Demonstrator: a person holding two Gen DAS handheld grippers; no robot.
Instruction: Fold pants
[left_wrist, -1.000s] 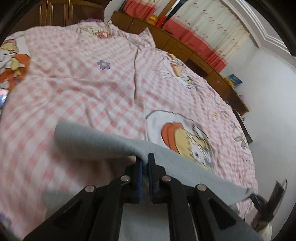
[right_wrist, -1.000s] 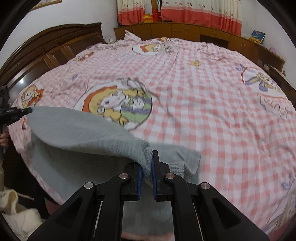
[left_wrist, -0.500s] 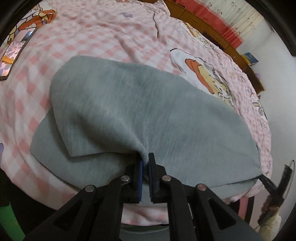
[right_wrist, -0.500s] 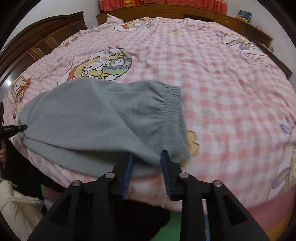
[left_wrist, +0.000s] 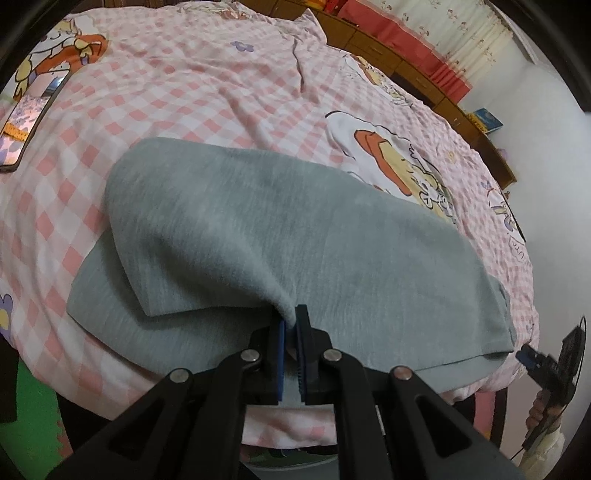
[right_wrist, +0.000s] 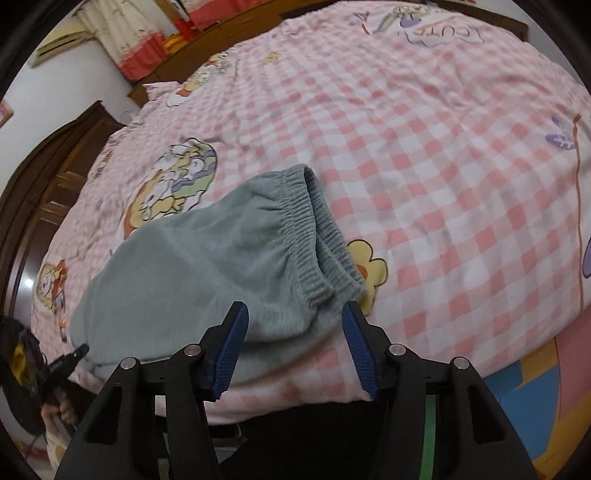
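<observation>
Pants (left_wrist: 295, 236): grey, folded over, lying along near edge of bed (left_wrist: 184, 85) | left gripper (left_wrist: 290, 325): pressed together, pinching a fold of pants fabric | right gripper (right_wrist: 295, 328): jaws have just been opening, now spread, pads clear of cloth, waistband (right_wrist: 314, 236) end lying ahead between them | phone (left_wrist: 26, 125): near bed's left edge.

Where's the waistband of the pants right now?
In the right wrist view, the waistband lies on the bedsheet, just ahead of the right tool.
</observation>
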